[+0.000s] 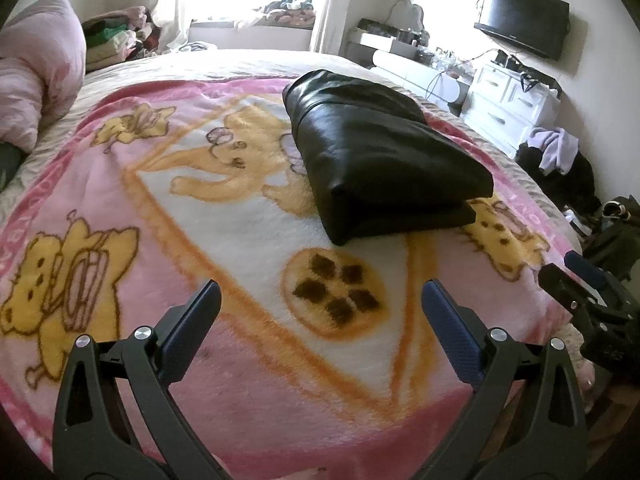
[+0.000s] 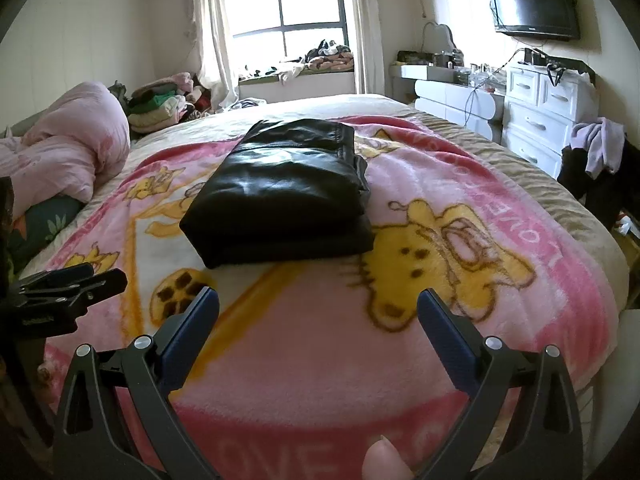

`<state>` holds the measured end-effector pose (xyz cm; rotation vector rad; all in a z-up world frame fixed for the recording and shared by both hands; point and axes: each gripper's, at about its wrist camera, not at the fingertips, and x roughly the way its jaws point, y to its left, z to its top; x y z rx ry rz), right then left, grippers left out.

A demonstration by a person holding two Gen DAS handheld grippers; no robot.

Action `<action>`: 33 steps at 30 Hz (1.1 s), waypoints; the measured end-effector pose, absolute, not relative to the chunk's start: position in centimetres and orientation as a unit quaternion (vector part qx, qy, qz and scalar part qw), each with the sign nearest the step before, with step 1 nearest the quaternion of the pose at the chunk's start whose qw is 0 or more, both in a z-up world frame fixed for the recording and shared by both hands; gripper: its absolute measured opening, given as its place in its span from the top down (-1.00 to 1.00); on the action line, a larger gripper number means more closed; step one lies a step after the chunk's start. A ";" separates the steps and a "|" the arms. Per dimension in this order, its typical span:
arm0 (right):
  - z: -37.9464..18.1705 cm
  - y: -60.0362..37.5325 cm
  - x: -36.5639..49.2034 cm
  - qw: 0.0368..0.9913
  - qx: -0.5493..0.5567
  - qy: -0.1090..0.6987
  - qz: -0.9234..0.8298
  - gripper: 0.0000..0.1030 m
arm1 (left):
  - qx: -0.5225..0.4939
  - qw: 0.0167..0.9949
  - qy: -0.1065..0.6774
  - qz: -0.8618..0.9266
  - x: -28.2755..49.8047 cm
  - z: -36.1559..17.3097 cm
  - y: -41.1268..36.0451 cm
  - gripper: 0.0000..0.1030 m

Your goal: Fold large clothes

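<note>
A black leather garment (image 1: 380, 156) lies folded in a thick stack on the pink cartoon blanket (image 1: 240, 360), also seen in the right wrist view (image 2: 280, 192). My left gripper (image 1: 320, 300) is open and empty, above the blanket short of the garment. My right gripper (image 2: 318, 304) is open and empty, also short of the garment. The right gripper shows at the right edge of the left wrist view (image 1: 576, 280). The left gripper shows at the left edge of the right wrist view (image 2: 68, 288).
A pink duvet (image 2: 68, 148) is bunched at the bed's left. Piled clothes (image 2: 160, 108) lie at the far left. A white dresser (image 2: 544, 116) and a wall TV (image 2: 534, 2) stand on the right. Clothes hang over a dark chair (image 2: 596, 160).
</note>
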<state>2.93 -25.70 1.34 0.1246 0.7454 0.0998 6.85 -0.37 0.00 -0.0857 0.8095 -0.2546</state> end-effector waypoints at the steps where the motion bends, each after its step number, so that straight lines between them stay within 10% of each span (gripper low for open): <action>1: 1.3 -25.7 2.9 0.928 0.061 0.364 0.049 -0.91 | -0.041 0.910 0.393 -0.123 6.8 0.0 -0.4 -0.82; 33: 1.2 -25.2 2.9 0.929 0.049 0.363 0.048 -0.91 | -0.039 0.911 0.394 -0.115 6.7 -0.1 -0.3 -0.82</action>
